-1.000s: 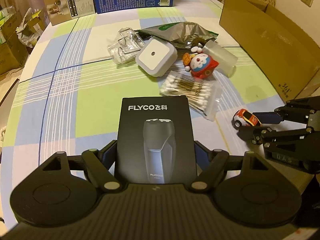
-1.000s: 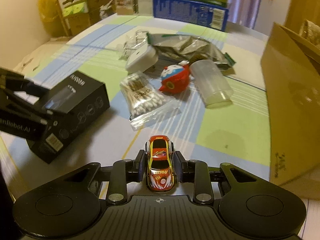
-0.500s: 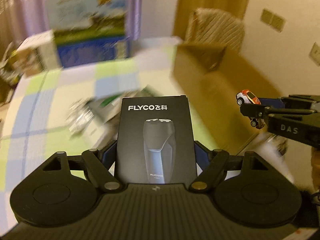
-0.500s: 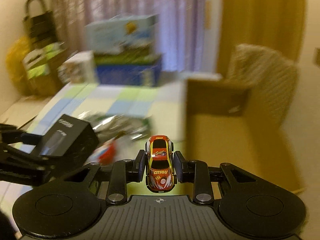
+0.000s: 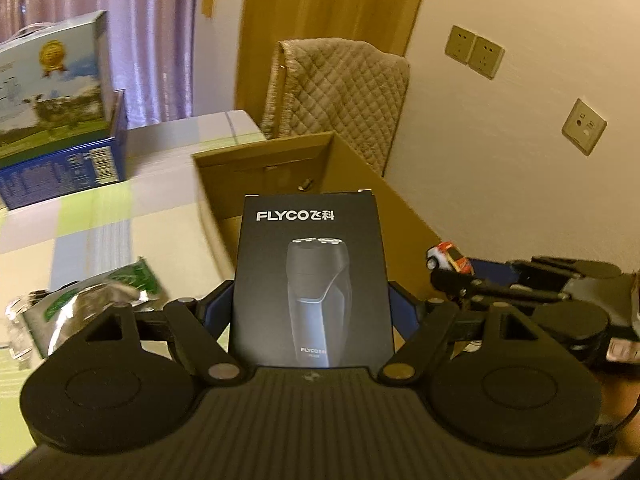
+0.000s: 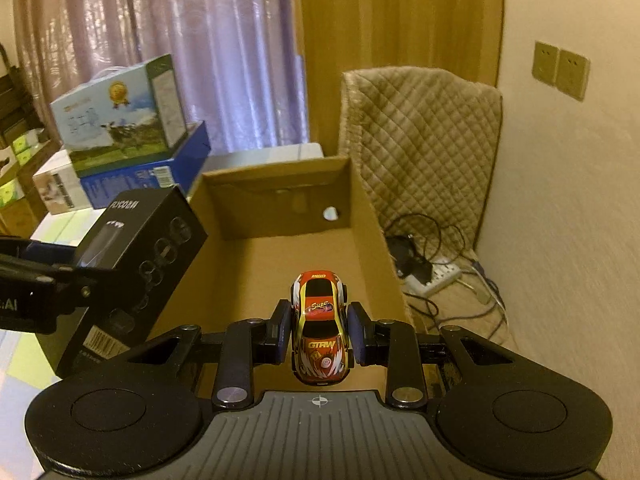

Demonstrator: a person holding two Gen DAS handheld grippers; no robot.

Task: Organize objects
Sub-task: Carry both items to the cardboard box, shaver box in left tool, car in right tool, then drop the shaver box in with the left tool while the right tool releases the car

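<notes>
Both grippers have risen from the tabletop clutter of 1 second ago and now hang over the open cardboard box (image 6: pixel 362 216); the left gripper (image 5: pixel 310 312) is clenched on the black FLYCO shaver box (image 5: pixel 312 280), held upright with its printed face toward the camera, above the near left wall of the carton; the right gripper (image 6: pixel 318 334) grasps the red and yellow toy car (image 6: pixel 320 326) by its flanks, nose pointing away, above the carton's bare brown floor; in the left view the car (image 5: pixel 448 256) shows small at the right, beside the shaver box; a quilted chair back (image 6: pixel 420 128) stands behind the carton; stacked blue cartons (image 6: pixel 132 152) and a foil pouch (image 5: pixel 92 300) lie on the checked tablecloth (image 5: pixel 100 240).
</notes>
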